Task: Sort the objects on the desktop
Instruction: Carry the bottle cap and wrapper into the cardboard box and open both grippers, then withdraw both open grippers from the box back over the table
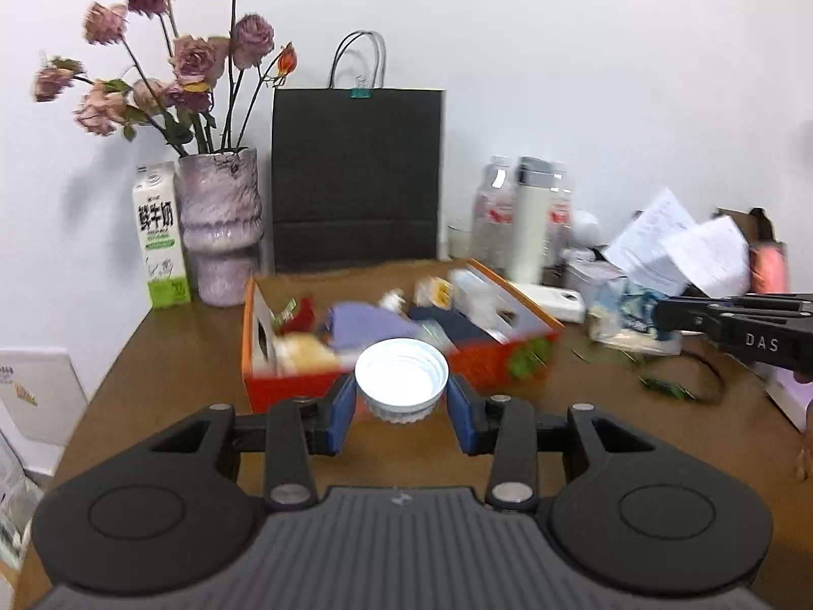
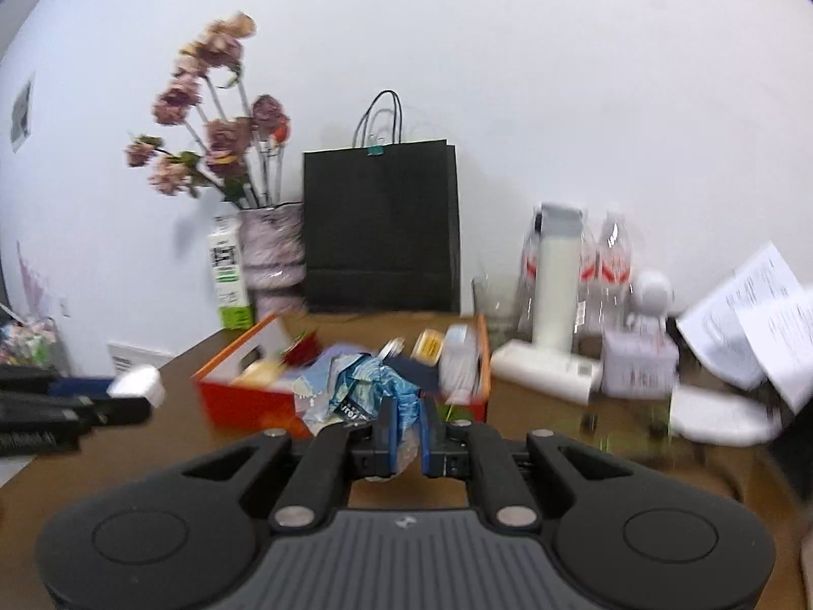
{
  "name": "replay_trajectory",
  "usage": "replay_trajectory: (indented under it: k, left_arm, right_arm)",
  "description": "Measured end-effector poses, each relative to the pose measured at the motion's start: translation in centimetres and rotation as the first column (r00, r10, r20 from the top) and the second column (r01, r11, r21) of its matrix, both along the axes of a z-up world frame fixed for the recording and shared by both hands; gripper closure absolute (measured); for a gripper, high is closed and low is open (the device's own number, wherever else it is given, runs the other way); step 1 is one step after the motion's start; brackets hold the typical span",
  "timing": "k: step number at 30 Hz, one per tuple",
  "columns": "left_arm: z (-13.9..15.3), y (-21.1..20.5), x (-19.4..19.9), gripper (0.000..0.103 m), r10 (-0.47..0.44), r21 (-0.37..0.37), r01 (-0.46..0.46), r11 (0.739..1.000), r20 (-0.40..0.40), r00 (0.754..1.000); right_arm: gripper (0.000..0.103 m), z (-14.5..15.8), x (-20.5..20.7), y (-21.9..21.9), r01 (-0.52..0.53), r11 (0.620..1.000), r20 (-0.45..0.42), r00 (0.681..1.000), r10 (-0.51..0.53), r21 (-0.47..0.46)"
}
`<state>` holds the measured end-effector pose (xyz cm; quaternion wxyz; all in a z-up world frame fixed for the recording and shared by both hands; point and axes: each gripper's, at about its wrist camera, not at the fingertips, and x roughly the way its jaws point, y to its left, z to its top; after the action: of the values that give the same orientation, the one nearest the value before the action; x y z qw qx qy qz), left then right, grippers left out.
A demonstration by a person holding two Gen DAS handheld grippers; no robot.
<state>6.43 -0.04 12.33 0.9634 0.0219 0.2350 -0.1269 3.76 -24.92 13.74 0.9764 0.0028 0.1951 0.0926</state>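
My left gripper (image 1: 401, 409) is shut on a white screw lid (image 1: 401, 378), open side up, held just before the near edge of the orange box (image 1: 300, 389). The box holds several small items. My right gripper (image 2: 406, 437) is shut on a crumpled blue and white wrapper (image 2: 355, 389), held above the table in front of the orange box (image 2: 244, 401). In the left wrist view the right gripper (image 1: 660, 317) and the wrapper (image 1: 625, 315) show to the right of the box. In the right wrist view the left gripper (image 2: 147, 396) with the lid (image 2: 139, 381) shows at the far left.
A black paper bag (image 1: 355, 178), a vase of dried roses (image 1: 221, 223) and a milk carton (image 1: 160, 234) stand at the back. Bottles and a white flask (image 1: 528, 218), a white case (image 1: 551, 300) and loose papers (image 1: 676, 244) crowd the right. Green scraps (image 1: 665, 387) lie on the table.
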Motion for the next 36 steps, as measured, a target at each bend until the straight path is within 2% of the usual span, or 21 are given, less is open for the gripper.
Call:
replay_trajectory:
  k: [4,6,8,11,14,16,18,20,23,24,28,31,36]
  left_arm:
    - [0.0,0.2,9.9,0.063,0.075,0.028,-0.073,0.997,-0.067,0.995]
    - [-1.0,0.5,14.6,0.064,0.098,0.039,-0.094,0.995,-0.139,0.985]
    - [-2.6,0.8,18.6,0.063,0.119,0.046,-0.112,0.993,-0.197,0.973]
    - [-4.4,1.1,22.6,0.063,0.126,0.052,-0.116,0.992,-0.269,0.955]
    - [-5.7,1.0,25.2,0.062,0.15,0.075,-0.134,0.988,-0.306,0.94]
    - [-6.3,1.0,26.8,0.051,0.156,0.091,-0.133,0.987,-0.347,0.925]
    - [-6.3,1.0,27.4,0.04,0.145,0.082,-0.125,0.989,-0.349,0.926]
    - [-6.0,0.8,27.6,0.029,0.145,0.076,-0.126,0.989,-0.338,0.93]
    - [-5.3,0.4,27.7,0.024,0.156,0.082,-0.137,0.987,-0.327,0.932]
    - [-5.2,0.3,27.5,0.019,0.163,0.086,-0.143,0.986,-0.327,0.931]
    - [-4.4,0.7,26.6,0.015,0.202,0.078,-0.187,0.979,-0.326,0.923]
    - [-3.8,1.3,25.0,0.004,0.24,0.059,-0.234,0.97,-0.324,0.915]
    - [-3.6,1.1,20.0,0.0,0.258,0.062,-0.252,0.966,-0.307,0.916]
  right_arm:
    - [0.096,0.3,9.8,-0.1,0.025,0.998,-0.089,0.996,-0.03,-0.059]
    - [0.096,-0.5,14.4,0.2,0.037,0.997,-0.155,0.987,-0.047,-0.072]
    - [0.095,-1.7,17.6,1.1,0.037,0.993,-0.207,0.977,-0.06,-0.114]
    - [0.095,-3.9,21.6,2.3,0.049,0.983,-0.294,0.951,-0.1,-0.175]
    - [0.084,-5.7,23.7,3.0,0.043,0.975,-0.361,0.925,-0.121,-0.218]
    - [0.066,-5.9,24.6,3.4,0.039,0.975,-0.379,0.917,-0.123,-0.22]
    - [0.038,-5.1,25.3,3.5,0.027,0.983,-0.374,0.923,-0.095,-0.184]
    - [0.03,-4.2,26.4,4.1,0.018,0.983,-0.366,0.927,-0.085,-0.182]
    - [0.025,-3.0,28.1,5.2,-0.015,0.989,-0.354,0.934,-0.039,-0.15]
    - [0.023,-2.8,28.7,5.5,-0.028,0.992,-0.351,0.936,-0.016,-0.119]
    - [0.023,-2.7,29.3,5.9,-0.036,0.998,-0.364,0.931,0.017,-0.045]
    - [0.023,-2.7,28.0,5.6,-0.027,1.0,-0.358,0.933,0.027,0.004]
    - [0.019,-2.3,24.0,4.9,-0.003,1.0,-0.313,0.95,0.013,0.03]
